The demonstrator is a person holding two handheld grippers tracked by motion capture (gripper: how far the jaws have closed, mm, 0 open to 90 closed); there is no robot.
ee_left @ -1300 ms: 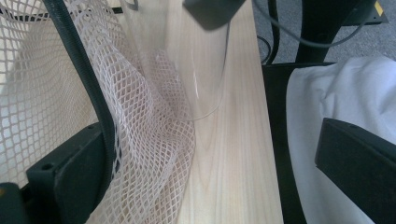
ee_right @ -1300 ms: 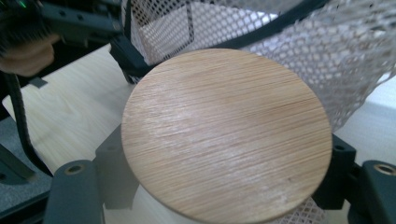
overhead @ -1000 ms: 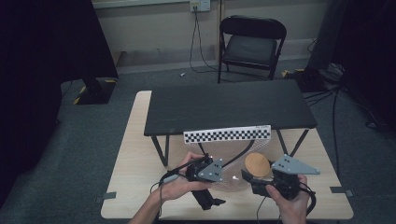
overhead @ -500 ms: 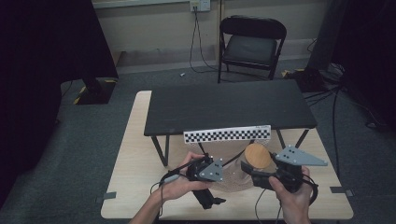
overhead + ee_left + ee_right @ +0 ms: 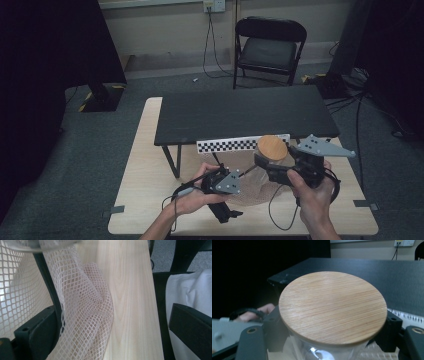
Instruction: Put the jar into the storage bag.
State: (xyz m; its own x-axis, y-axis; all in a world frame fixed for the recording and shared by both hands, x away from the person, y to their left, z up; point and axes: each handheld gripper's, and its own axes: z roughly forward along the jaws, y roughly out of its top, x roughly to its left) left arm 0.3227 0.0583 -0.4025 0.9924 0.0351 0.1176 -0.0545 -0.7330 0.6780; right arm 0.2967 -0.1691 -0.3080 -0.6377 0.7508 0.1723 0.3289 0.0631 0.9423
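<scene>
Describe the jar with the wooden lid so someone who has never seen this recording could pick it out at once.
Start at the light wooden table and find the low black table standing on it, with a checkered strip along its near edge. Just in front of that strip's right end, the right gripper holds a clear glass jar above white mesh netting. Its round wooden lid is the only disc-shaped thing there.

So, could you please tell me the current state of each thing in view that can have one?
Glass jar: wooden lid on, lifted off the table.
Right gripper: jaws shut on the glass jar just under the lid.
Mesh bag: limp and crumpled on the light wooden table, one layer draped over a jaw of the left gripper.
Left gripper: held low at the mesh bag; grip unclear.
Folding chair: unfolded, empty.
</scene>
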